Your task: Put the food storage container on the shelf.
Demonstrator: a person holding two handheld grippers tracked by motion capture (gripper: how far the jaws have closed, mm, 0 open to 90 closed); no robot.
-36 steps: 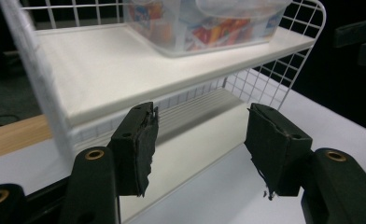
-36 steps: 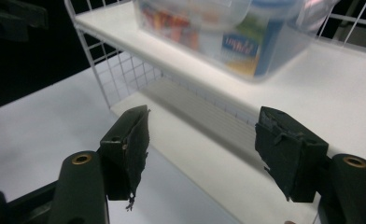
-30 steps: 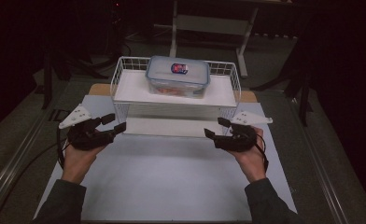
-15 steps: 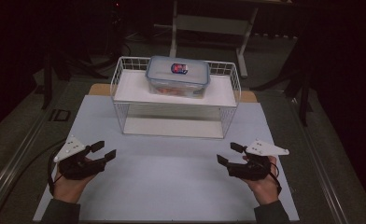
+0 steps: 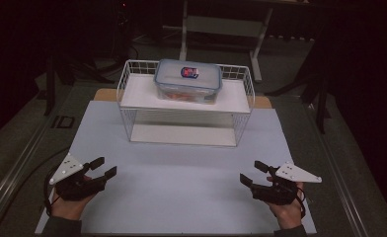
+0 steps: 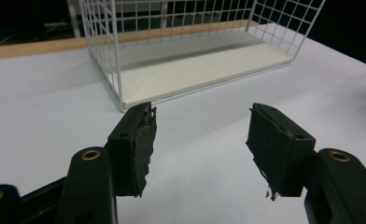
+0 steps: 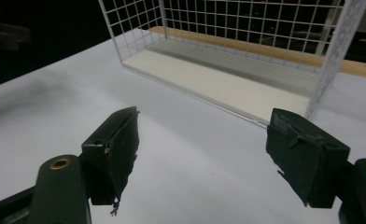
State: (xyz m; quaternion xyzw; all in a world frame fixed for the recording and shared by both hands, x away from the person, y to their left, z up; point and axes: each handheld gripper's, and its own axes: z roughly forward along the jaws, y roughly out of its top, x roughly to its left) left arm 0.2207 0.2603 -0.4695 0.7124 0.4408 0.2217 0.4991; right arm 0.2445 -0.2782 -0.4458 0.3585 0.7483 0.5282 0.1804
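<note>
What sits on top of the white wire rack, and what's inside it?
A clear lidded container rests on the wire rack, on its upper shelf. Something red-orange shows through its wall; the contents cannot be identified. The lower shelf looks bare.

A clear plastic container (image 5: 187, 81) with a blue-rimmed lid is sitting upright and closed on the top shelf of a white wire rack (image 5: 127, 101), roughly centred. A red-and-blue label is showing on its lid; reddish contents are showing through its wall, not identifiable.
</note>
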